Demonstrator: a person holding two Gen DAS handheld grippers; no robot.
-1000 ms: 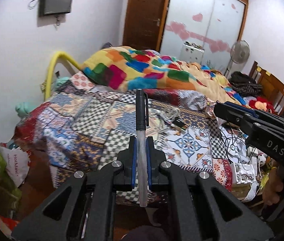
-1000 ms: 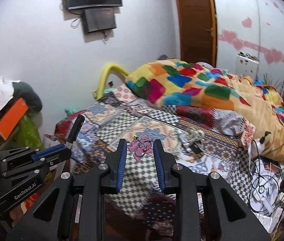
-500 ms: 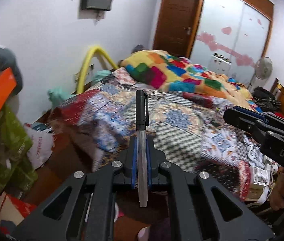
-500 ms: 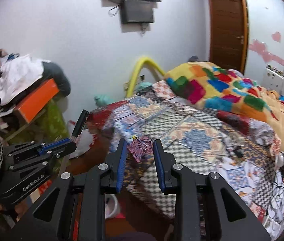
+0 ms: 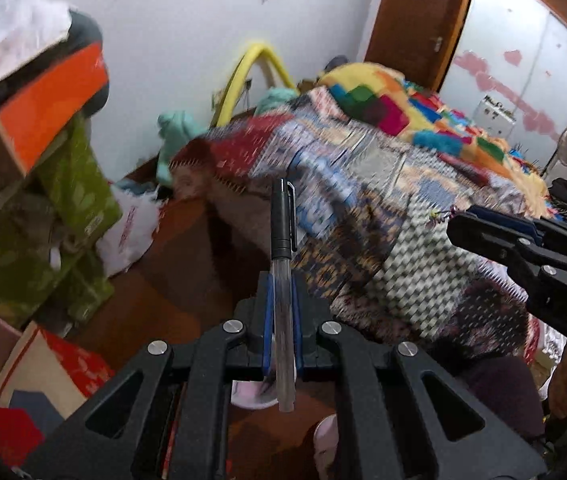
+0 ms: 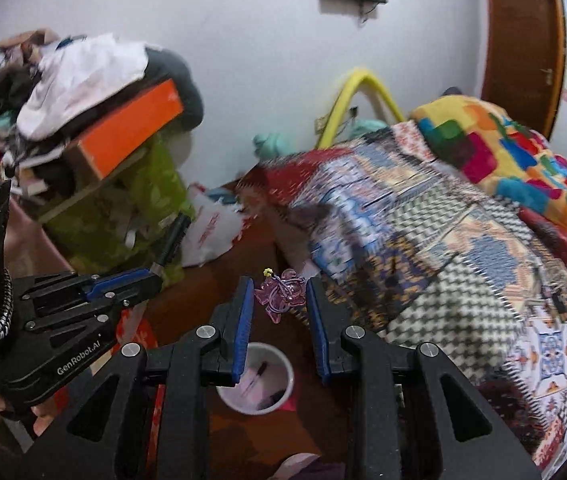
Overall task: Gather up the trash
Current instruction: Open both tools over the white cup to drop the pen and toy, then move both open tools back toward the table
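My left gripper [image 5: 282, 284] is shut on a clear pen with a black cap [image 5: 282, 224], held upright; it also shows in the right wrist view [image 6: 151, 276] at the left. My right gripper [image 6: 278, 292] is shut on a pink hair clip with purple bands [image 6: 281, 295], held between its blue pads. A small white bin [image 6: 257, 378] with a few items inside stands on the brown floor below the right gripper; its rim shows in the left wrist view [image 5: 251, 398] behind the left gripper.
A bed with a patterned quilt [image 6: 443, 240] and colourful blanket [image 5: 403, 108] fills the right. Green boxes [image 5: 71, 200], an orange box [image 6: 131, 128], clothes and a white plastic bag [image 6: 211, 232] crowd the left. A yellow hoop [image 5: 251, 76] leans on the wall.
Both grippers have swung left and tilted down, away from the bed toward the floor. The white bin has come into view beneath them. Each still holds its object.
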